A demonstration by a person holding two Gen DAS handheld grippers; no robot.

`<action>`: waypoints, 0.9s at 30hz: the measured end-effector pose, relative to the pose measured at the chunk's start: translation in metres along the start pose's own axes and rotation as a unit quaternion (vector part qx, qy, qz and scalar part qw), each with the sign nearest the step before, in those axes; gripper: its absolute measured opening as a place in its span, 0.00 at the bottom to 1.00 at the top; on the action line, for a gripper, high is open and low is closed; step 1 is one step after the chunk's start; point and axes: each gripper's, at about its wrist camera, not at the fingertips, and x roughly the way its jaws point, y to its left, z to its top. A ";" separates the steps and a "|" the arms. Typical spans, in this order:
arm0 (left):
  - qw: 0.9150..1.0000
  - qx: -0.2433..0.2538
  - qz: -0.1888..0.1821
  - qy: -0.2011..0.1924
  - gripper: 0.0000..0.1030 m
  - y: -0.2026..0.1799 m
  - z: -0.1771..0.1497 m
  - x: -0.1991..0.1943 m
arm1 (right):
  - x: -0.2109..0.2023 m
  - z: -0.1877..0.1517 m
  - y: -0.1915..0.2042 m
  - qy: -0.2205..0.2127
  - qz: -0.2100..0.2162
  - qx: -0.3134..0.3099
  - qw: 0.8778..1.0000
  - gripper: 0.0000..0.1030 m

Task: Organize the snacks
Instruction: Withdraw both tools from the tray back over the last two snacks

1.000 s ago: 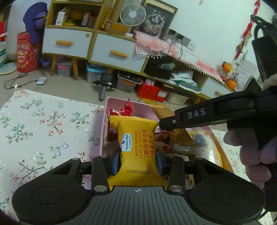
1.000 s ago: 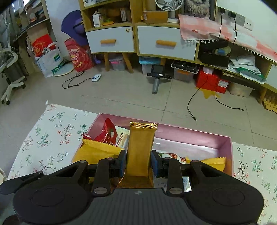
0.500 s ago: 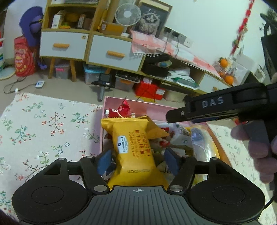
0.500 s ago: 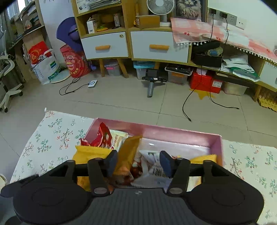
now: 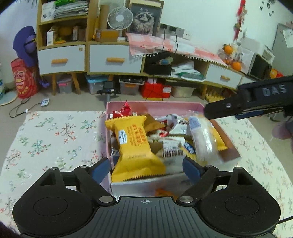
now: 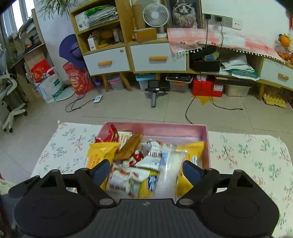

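Left tongs [image 5: 146, 169] and right tongs [image 6: 146, 170] had just been opening, wide, nothing gripped | step: yellow waffle packet [image 5: 134, 144] and brown packet [image 6: 129, 147] released into pink box [image 6: 155, 129] | next: probably fetch another snack.

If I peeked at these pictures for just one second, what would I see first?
First, the pink box in the middle of the flowery tablecloth, heaped with snack packets. Brightest is the big yellow packet at the box's left side, lying loose between the left gripper's open jaws. Behind, a fluffy cat picture stands on the cabinet beside a small white fan.
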 end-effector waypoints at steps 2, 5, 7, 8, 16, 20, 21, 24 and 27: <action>1.000 0.007 0.006 0.007 0.87 -0.002 -0.003 -0.005 | -0.008 -0.007 0.000 -0.003 -0.007 -0.003 1.000 0.63; 1.000 0.018 0.014 0.015 0.91 -0.005 -0.007 -0.014 | -0.018 -0.018 0.003 -0.009 -0.015 -0.010 1.000 0.67; 0.999 0.025 0.014 0.019 0.94 -0.005 -0.011 -0.020 | -0.027 -0.028 0.004 -0.018 -0.019 -0.014 1.000 0.71; 0.999 0.027 0.014 0.020 0.94 -0.005 -0.014 -0.023 | -0.032 -0.035 0.005 -0.023 -0.019 -0.015 0.999 0.72; 0.998 0.037 0.025 0.035 0.95 0.007 -0.043 -0.030 | -0.045 -0.080 0.006 -0.043 -0.017 -0.029 0.999 0.75; 0.997 0.072 0.013 0.037 0.95 0.007 -0.055 -0.025 | -0.040 -0.102 0.005 -0.050 -0.017 -0.035 0.998 0.75; 0.996 0.082 0.009 0.037 0.95 0.007 -0.057 -0.023 | -0.039 -0.109 0.003 -0.055 -0.018 -0.029 0.998 0.75; 0.994 0.097 -0.017 0.040 0.95 0.012 -0.062 -0.014 | -0.037 -0.124 0.002 -0.051 -0.024 -0.022 0.998 0.75; 0.994 0.091 -0.043 0.040 0.94 0.019 -0.063 -0.003 | -0.037 -0.129 0.007 -0.058 -0.021 -0.061 0.996 0.75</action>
